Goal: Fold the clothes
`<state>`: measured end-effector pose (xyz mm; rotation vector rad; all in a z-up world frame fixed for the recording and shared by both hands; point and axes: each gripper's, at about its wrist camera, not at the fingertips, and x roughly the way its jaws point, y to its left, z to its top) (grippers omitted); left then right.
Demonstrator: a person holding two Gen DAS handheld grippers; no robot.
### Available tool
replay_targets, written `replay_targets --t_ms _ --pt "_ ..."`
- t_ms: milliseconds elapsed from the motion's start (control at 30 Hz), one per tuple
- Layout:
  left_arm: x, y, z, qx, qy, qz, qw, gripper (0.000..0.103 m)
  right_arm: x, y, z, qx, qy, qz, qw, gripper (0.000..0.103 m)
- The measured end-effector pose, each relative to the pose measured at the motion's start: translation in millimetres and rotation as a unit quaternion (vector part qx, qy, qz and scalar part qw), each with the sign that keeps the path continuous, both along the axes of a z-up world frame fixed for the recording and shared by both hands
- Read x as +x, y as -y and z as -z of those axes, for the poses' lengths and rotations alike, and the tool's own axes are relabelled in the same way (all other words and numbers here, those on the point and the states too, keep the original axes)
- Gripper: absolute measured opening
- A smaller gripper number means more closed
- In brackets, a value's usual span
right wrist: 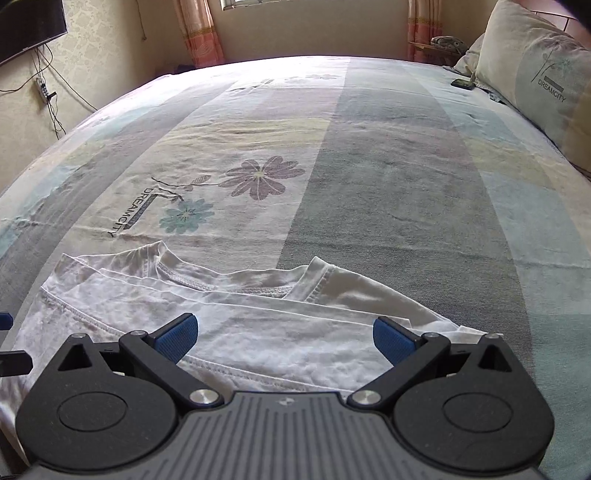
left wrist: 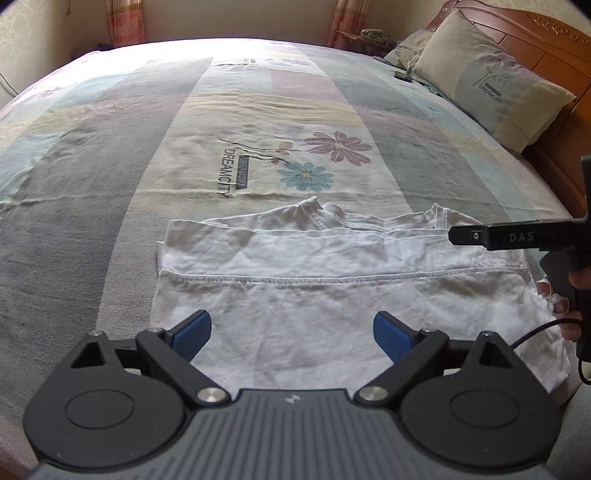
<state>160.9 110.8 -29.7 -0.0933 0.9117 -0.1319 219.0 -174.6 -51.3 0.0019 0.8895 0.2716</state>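
White T-shirt (left wrist: 332,295) lies partly folded on the near part of the bed (left wrist: 110,184), its hemmed edges stacked in flat bands across its width and its collar toward the far side, close to the printed flowers (left wrist: 325,155) and the DREAMCITY lettering on the patchwork sheet. Left gripper (left wrist: 291,338) hangs over the near portion of the shirt with its blue-padded fingers (left wrist: 194,332) spread wide and nothing between them; the cloth lies below, not pinched. Right gripper (right wrist: 284,338) is likewise released, its blue fingers (right wrist: 391,339) standing far apart above the shirt's right side, gripping nothing. In the left wrist view the right gripper's black body reaches in from the right edge over the shirt's far right corner, with the person's hand (left wrist: 569,299) on its handle and a black cable looping below. Pillow (left wrist: 491,77) with the same lettering leans against the wooden headboard (left wrist: 546,40) at the far right, and curtains (right wrist: 199,33) hang by the wall beyond the bed
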Motion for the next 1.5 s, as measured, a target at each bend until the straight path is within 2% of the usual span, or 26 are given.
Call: replay_targets --t_ms 133,200,333,400,567,733,800,833,933,1067,1233,1300,1367,1433,1500 --pt "0.1 -14.7 4.4 0.006 0.0 -0.011 0.9999 0.095 39.8 -16.5 31.1 -0.043 -0.041 0.021 0.998 0.103" --pt "0.0 -23.2 4.3 -0.001 -0.002 -0.02 0.9998 0.095 50.2 -22.7 41.3 -0.067 -0.03 0.025 0.997 0.103" --pt "-6.7 -33.8 -3.1 -0.02 0.003 -0.027 0.9994 0.095 53.5 -24.1 30.7 -0.069 -0.022 0.019 0.997 0.103" --pt "-13.2 -35.4 -8.8 -0.035 0.006 -0.02 0.9992 0.095 38.8 -19.5 18.6 -0.048 -0.019 0.011 0.999 0.103" --pt "-34.4 -19.8 -6.8 -0.059 -0.02 0.025 0.9977 0.095 -43.0 -2.2 -6.7 -0.02 0.014 -0.024 0.999 0.103" --pt "-62.9 -14.1 22.1 -0.082 -0.07 0.033 0.9936 0.095 -125.5 24.9 2.7 0.013 0.026 -0.009 1.0 0.103" --pt "-74.4 -15.6 36.0 -0.075 -0.102 0.017 0.9918 0.095 -150.4 30.1 11.1 0.02 0.027 0.002 0.999 0.103" --pt "-80.2 -15.6 36.7 -0.068 -0.105 0.017 0.9919 0.094 -159.9 31.5 15.6 0.022 0.025 0.008 0.999 0.103" --pt "-91.1 -16.8 28.2 -0.064 -0.098 0.024 0.9928 0.095 -177.2 32.6 27.3 0.022 0.018 0.013 1.0 0.103" --pt "-82.4 -15.9 7.4 -0.073 -0.057 0.021 0.9955 0.095 -187.2 30.9 31.6 0.011 0.02 0.016 1.0 0.103" --pt "-56.7 15.8 4.3 -0.066 -0.028 0.066 0.9953 0.095 -186.9 24.0 30.9 -0.016 0.04 0.011 0.999 0.103" --pt "-46.8 27.9 7.0 -0.063 -0.006 0.086 0.9943 0.095 -184.6 25.8 39.9 -0.026 0.027 0.021 0.999 0.103" --pt "-37.0 32.1 16.6 -0.052 -0.014 0.08 0.9953 0.095 -188.7 26.5 44.4 -0.031 0.041 0.018 0.999 0.103" --pt "-30.4 26.1 31.5 -0.042 -0.048 0.046 0.9969 0.095 -191.1 24.0 46.0 -0.045 0.045 0.012 0.998 0.103" --pt "-35.1 16.5 36.3 -0.055 -0.046 0.041 0.9965 0.095 -191.7 23.0 46.2 -0.048 0.045 0.014 0.998 0.103"
